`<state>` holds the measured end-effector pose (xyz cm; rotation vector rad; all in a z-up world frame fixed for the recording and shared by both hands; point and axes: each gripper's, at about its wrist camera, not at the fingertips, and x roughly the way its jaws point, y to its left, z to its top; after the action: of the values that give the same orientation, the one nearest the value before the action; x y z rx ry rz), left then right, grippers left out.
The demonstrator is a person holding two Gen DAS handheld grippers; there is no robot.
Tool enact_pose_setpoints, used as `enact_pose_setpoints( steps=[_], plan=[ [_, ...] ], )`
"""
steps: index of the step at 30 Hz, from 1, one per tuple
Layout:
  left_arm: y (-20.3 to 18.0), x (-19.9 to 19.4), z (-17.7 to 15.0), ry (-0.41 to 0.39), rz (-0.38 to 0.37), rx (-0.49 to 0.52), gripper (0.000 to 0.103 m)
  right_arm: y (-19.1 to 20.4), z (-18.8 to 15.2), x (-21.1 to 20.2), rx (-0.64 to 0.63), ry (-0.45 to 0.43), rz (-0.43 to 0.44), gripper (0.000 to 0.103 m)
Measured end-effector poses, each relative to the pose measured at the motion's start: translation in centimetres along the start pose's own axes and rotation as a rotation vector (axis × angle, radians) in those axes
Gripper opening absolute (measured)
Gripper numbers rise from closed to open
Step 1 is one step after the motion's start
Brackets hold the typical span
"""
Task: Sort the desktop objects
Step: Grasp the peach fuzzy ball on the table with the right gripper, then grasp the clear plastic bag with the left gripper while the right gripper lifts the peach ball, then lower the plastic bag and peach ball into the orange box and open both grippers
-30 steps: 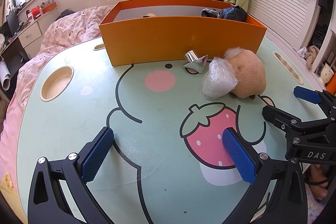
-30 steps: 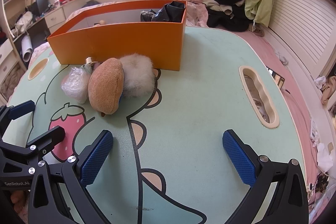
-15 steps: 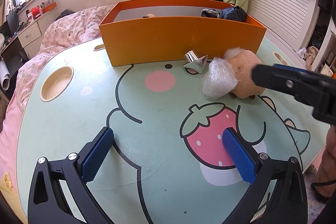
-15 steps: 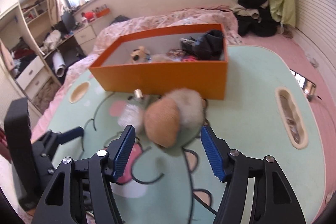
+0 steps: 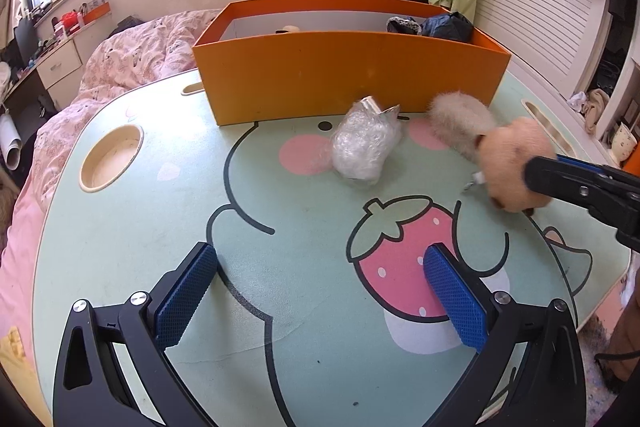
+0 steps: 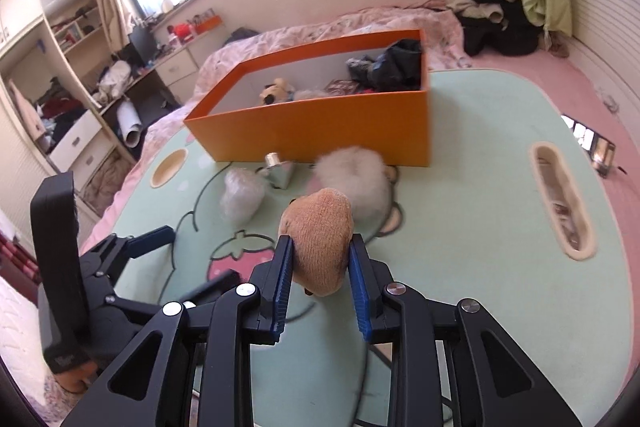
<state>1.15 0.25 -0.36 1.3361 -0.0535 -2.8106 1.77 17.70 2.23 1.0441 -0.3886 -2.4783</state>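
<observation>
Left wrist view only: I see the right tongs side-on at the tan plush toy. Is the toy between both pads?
Observer: Yes, the right tongs are closing with the tan plush toy between both blue pads.
Operator: Space in the orange cardboard box?
Observer: Yes, bare floor at the end away from the dark clothes.
Operator: What's behind the clear bubble-wrap bundle?
Observer: A shiny silver cone-shaped object, beside the white fluffy pompom.
</observation>
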Motion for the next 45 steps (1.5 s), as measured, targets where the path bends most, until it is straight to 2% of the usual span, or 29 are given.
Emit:
enact_pose_setpoints(
  steps=[2, 4, 8, 9, 10, 11, 13, 16, 18, 20, 21, 22, 25, 33, 39, 45],
  plan=[
    [0.2, 0.0, 0.2, 0.004, 0.003, -0.011, 0.103, -0.5, 0.0, -0.5, 0.006, -0.013, -0.005, 0.026],
    [0.6, -0.6, 0.7, -0.026, -0.028, -0.021, 0.103, -0.8, 0.0, -0.8, 0.009, -0.023, -0.011, 0.026],
    [0.7, -1.9, 2.4, -0.097, -0.032, 0.009, 0.103, -1.2, 0.2, -0.9, 0.024, -0.033, -0.010, 0.026],
    [0.7, -1.9, 2.9, -0.104, -0.030, 0.023, 0.102, -1.2, 0.1, -0.9, 0.025, -0.030, -0.007, 0.026],
    [0.6, -1.7, 3.6, -0.104, -0.028, 0.035, 0.096, -1.2, 0.1, -0.8, 0.025, -0.025, -0.006, 0.026],
    [0.5, -1.4, 4.1, -0.097, -0.033, 0.044, 0.092, -1.2, 0.0, -0.7, 0.025, -0.019, -0.005, 0.026],
    [0.4, -0.3, 5.1, -0.065, -0.053, 0.055, 0.076, -1.2, -0.2, -0.6, 0.029, -0.012, -0.001, 0.026],
    [-0.1, 2.3, 5.6, 0.019, -0.080, 0.092, 0.075, -1.3, -0.2, -0.7, 0.031, -0.013, -0.004, 0.026],
    [-0.2, 3.0, 5.4, 0.033, -0.111, 0.093, 0.074, -1.4, -0.2, -0.8, 0.030, -0.016, -0.008, 0.027],
    [-0.2, 2.7, 5.3, 0.013, -0.135, 0.100, 0.058, -1.5, -0.4, -0.8, 0.028, -0.018, -0.007, 0.027],
    [-0.3, 2.5, 5.3, 0.013, -0.143, 0.106, 0.037, -1.5, -0.4, -0.7, 0.028, -0.016, -0.008, 0.027],
    [-0.3, 2.4, 5.3, 0.013, -0.145, 0.108, 0.034, -1.5, -0.5, -0.7, 0.029, -0.013, -0.007, 0.027],
    [0.0, 1.5, 5.1, -0.011, -0.117, 0.099, 0.034, -1.4, -0.6, -0.6, 0.027, -0.009, -0.007, 0.027],
    [1.4, -2.5, 4.2, -0.080, -0.160, 0.054, 0.034, -0.9, 0.0, -1.0, 0.003, -0.017, -0.021, 0.027],
    [2.2, -4.2, 7.6, -0.148, -0.171, 0.036, 0.034, 0.3, 3.8, -1.8, -0.035, -0.090, -0.020, 0.027],
    [2.7, -2.8, 12.9, -0.167, -0.174, 0.006, 0.034, 1.1, 10.1, 0.3, -0.038, -0.095, -0.021, 0.027]
  ],
)
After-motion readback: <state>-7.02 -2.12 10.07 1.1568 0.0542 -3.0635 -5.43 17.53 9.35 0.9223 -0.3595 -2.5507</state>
